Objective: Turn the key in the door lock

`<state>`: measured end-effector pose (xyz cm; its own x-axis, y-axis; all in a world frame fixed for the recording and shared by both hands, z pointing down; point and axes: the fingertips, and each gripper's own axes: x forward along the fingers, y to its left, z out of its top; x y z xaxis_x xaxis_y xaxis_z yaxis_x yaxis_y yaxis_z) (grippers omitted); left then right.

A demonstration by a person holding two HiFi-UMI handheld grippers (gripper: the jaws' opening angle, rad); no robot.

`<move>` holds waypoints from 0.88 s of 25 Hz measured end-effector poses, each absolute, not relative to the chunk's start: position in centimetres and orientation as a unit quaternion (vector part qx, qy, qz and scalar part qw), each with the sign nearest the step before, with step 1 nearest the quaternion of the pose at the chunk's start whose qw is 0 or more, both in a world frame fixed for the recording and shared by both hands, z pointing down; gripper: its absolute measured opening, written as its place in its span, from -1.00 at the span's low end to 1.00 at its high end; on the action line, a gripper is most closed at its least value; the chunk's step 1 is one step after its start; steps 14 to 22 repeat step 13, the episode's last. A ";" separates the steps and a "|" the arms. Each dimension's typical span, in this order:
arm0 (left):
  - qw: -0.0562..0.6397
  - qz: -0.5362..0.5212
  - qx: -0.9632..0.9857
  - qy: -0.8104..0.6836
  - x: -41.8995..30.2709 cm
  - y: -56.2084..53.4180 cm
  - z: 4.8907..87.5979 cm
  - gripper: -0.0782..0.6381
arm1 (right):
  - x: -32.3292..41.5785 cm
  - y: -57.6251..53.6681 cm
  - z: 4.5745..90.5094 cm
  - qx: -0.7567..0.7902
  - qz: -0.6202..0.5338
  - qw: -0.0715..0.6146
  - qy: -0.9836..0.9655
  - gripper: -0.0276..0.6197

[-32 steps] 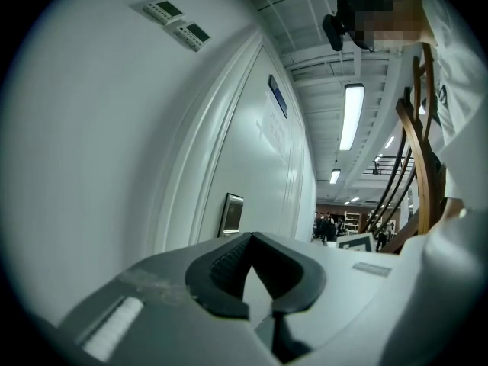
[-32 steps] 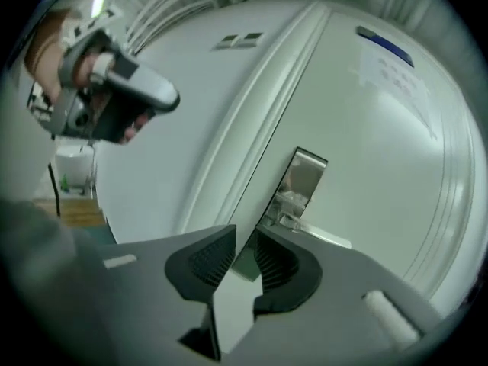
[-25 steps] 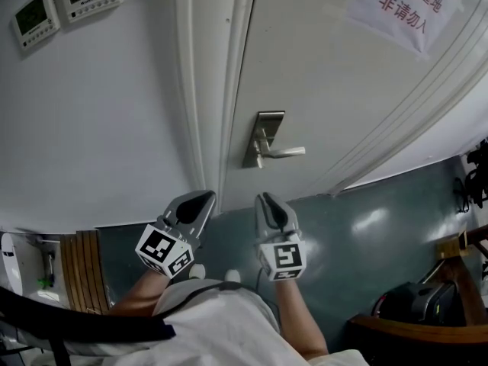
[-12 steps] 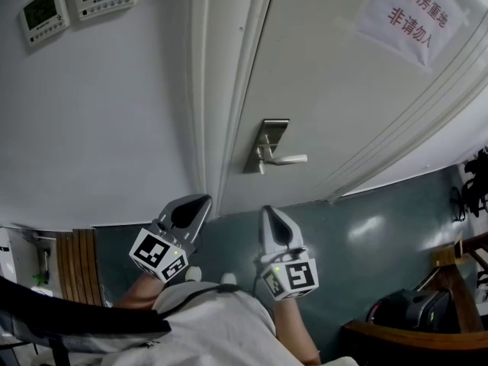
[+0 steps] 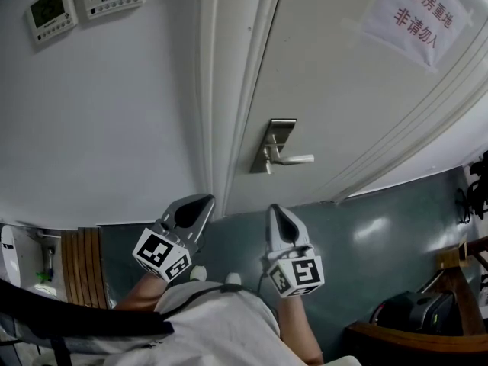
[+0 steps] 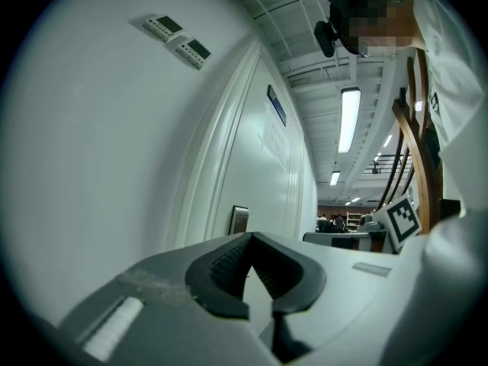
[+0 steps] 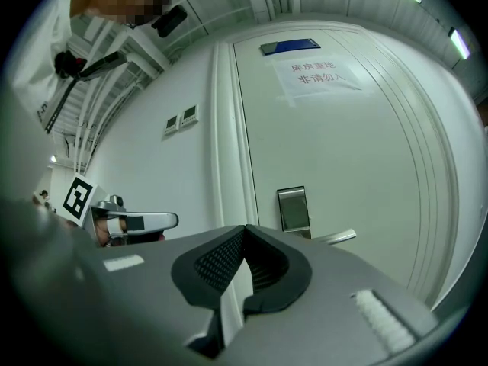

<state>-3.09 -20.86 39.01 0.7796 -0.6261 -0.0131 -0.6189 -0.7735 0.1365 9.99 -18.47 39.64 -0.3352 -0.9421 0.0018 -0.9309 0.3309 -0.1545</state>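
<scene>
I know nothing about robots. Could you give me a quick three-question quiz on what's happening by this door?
1. True or false: the right gripper touches the door handle.
2. What is stuck on the door above the handle? A) a paper notice B) a clock C) a mirror
3. How many control panels are on the wall left of the door?
Key: 1 false, it is held short of the handle, jaws shut and empty. 2 A. 3 two.
</scene>
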 end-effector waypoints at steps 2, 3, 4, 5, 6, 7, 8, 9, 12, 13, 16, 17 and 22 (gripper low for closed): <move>0.063 -0.028 0.941 -0.331 -3.1 -20.8 39.1 -0.76 | 10.1 -18.4 39.7 -0.575 -0.064 0.042 0.814 -0.89; 0.063 -0.028 0.941 -0.331 -3.0 -20.8 39.1 -0.76 | 10.1 -18.4 39.8 -0.575 -0.064 0.041 0.815 -0.89; 0.064 -0.028 0.941 -0.332 -3.0 -20.8 39.1 -0.76 | 10.1 -18.4 39.8 -0.575 -0.063 0.040 0.815 -0.89; 0.064 -0.028 0.941 -0.332 -3.0 -20.8 39.1 -0.76 | 10.1 -18.4 39.8 -0.575 -0.062 0.039 0.815 -0.89; 0.064 -0.029 0.941 -0.332 -2.9 -20.8 39.1 -0.76 | 10.1 -18.4 39.8 -0.575 -0.061 0.038 0.815 -0.89; 0.063 -0.029 0.941 -0.331 -2.8 -20.8 39.0 -0.76 | 10.1 -18.4 39.8 -0.575 -0.061 0.037 0.815 -0.89; 0.062 -0.028 0.941 -0.330 -2.8 -20.7 39.0 -0.76 | 10.1 -18.4 39.7 -0.574 -0.060 0.037 0.816 -0.89; 0.062 -0.028 0.942 -0.330 -2.7 -20.7 39.0 -0.76 | 10.0 -18.4 39.7 -0.574 -0.059 0.037 0.816 -0.89; 0.062 -0.025 0.942 -0.330 -2.5 -20.7 39.1 -0.76 | 10.0 -18.5 39.6 -0.572 -0.057 0.036 0.817 -0.89; 0.062 -0.024 0.941 -0.330 -2.4 -20.8 39.1 -0.76 | 10.0 -18.5 39.6 -0.572 -0.056 0.036 0.818 -0.89; 0.062 -0.024 0.941 -0.330 -2.4 -20.8 39.1 -0.76 | 10.0 -18.5 39.6 -0.572 -0.056 0.036 0.818 -0.89; 0.062 -0.024 0.941 -0.330 -2.4 -20.8 39.1 -0.76 | 10.0 -18.5 39.6 -0.572 -0.056 0.036 0.818 -0.89; 0.062 -0.024 0.941 -0.330 -2.4 -20.8 39.1 -0.76 | 10.0 -18.5 39.6 -0.572 -0.056 0.036 0.818 -0.89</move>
